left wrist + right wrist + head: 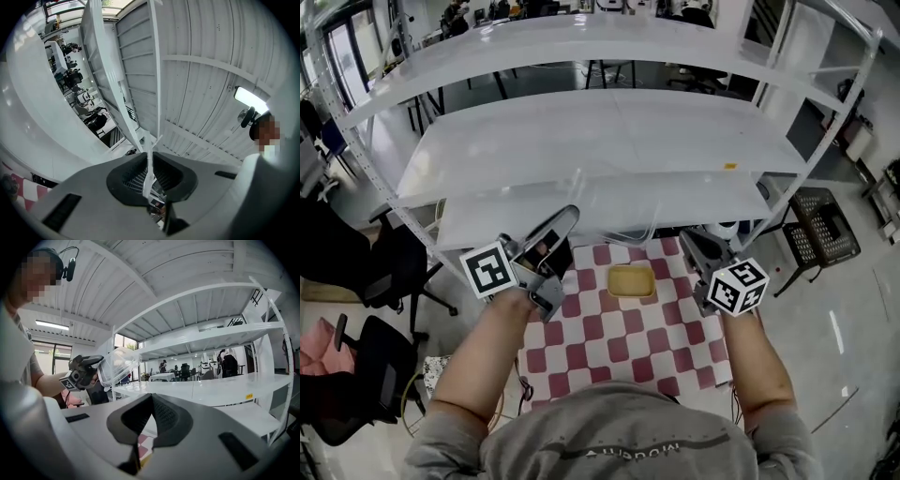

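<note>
A white metal shelving unit (609,131) with three flat tiers stands at the far edge of a red-and-white checkered cloth (623,342), and a small yellow label (730,166) is fixed to the front edge of the middle tier. Left of the unit are two black office chairs (352,258), the nearer one just beside a pink fabric item (319,347); right of the unit, a black perforated crate (825,225) rests on the grey floor (853,328). Overhead is a white ribbed ceiling (211,56) carrying a lit strip light (251,99).
</note>
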Demonstrator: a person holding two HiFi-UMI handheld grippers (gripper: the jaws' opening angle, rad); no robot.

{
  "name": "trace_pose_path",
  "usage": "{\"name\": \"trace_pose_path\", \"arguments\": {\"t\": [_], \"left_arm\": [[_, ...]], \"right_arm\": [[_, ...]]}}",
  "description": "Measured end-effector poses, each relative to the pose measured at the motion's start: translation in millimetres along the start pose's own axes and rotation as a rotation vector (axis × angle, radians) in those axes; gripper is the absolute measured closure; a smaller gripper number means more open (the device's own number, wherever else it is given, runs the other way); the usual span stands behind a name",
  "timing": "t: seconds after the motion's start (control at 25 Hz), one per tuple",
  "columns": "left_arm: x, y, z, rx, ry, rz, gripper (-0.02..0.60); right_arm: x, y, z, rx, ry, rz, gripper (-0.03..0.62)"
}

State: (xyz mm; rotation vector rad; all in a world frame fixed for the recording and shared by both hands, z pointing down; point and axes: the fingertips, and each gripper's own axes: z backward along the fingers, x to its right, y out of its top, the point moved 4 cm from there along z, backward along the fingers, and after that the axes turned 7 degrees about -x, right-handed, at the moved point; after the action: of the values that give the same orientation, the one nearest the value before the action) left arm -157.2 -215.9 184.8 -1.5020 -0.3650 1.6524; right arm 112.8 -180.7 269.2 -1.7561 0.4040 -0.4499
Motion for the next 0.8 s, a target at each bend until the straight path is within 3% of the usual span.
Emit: {"name": "trace_pose_path", "arguments": {"t": [0.28,0.8], "left_arm": [[22.4,-28.1,-0.3,0.009,0.015,-0.006,0.537],[54.2,-130.7,-32.9,0.104,0.165,0.010,0.537]], "right_arm": [[-5.6,-4.6,25.7,0.008,0.037,0.046,0.570],[29.0,-41.9,92.1,-0.033,0.191,0.097,0.569]]}}
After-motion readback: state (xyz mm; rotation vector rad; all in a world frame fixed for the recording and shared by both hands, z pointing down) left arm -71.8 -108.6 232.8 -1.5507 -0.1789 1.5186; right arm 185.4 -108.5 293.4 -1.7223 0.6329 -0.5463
